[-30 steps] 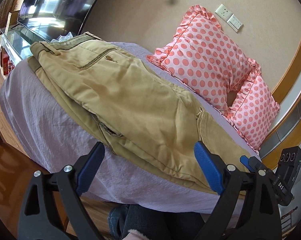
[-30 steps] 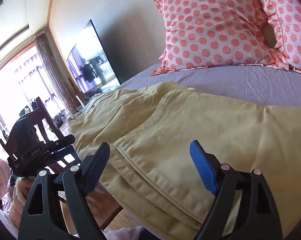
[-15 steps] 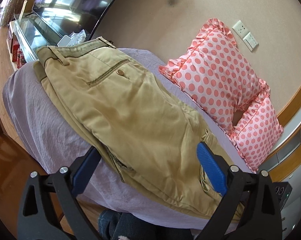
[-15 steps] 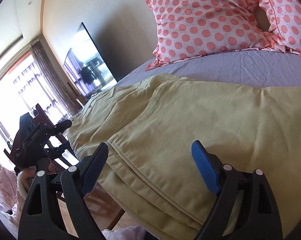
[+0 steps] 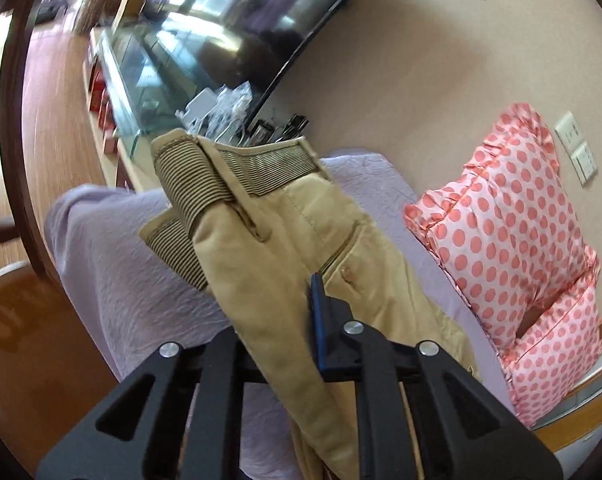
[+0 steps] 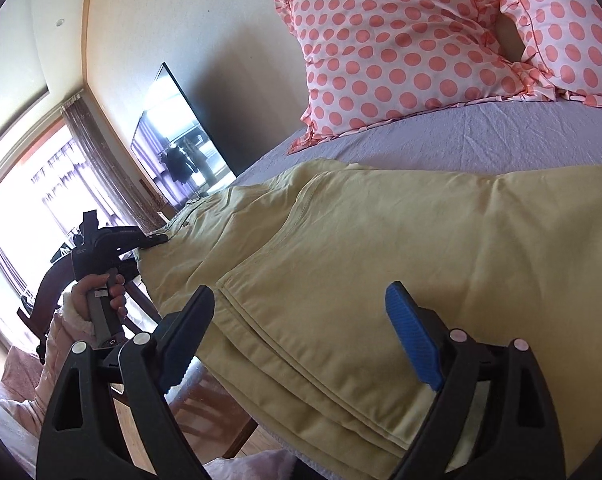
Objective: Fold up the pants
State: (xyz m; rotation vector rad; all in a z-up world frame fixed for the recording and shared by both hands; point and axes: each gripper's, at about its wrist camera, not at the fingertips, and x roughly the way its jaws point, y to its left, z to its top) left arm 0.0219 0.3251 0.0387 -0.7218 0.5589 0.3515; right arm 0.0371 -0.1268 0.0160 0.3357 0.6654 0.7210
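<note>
Khaki pants (image 6: 381,264) lie folded lengthwise on a lilac bed sheet (image 6: 501,136). My left gripper (image 5: 285,320) is shut on the pants (image 5: 285,248) near the waist end, with the striped elastic waistband (image 5: 197,188) lifted and bunched ahead of it. It also shows in the right wrist view (image 6: 157,240), clamped on the waist end at the bed's near edge. My right gripper (image 6: 301,336) is open, its fingers either side of the leg hems at the near edge, touching nothing I can tell.
Two pink polka-dot pillows (image 6: 401,40) lean on the wall at the back of the bed, also in the left wrist view (image 5: 513,232). A TV (image 5: 237,20) on a glass stand (image 5: 141,76) is past the bed's left end. A wooden chair (image 6: 49,280) stands by the bed.
My left gripper moved in to the waist end, shut on the pants and lifted the waistband. My right gripper stayed open over the leg hems.
</note>
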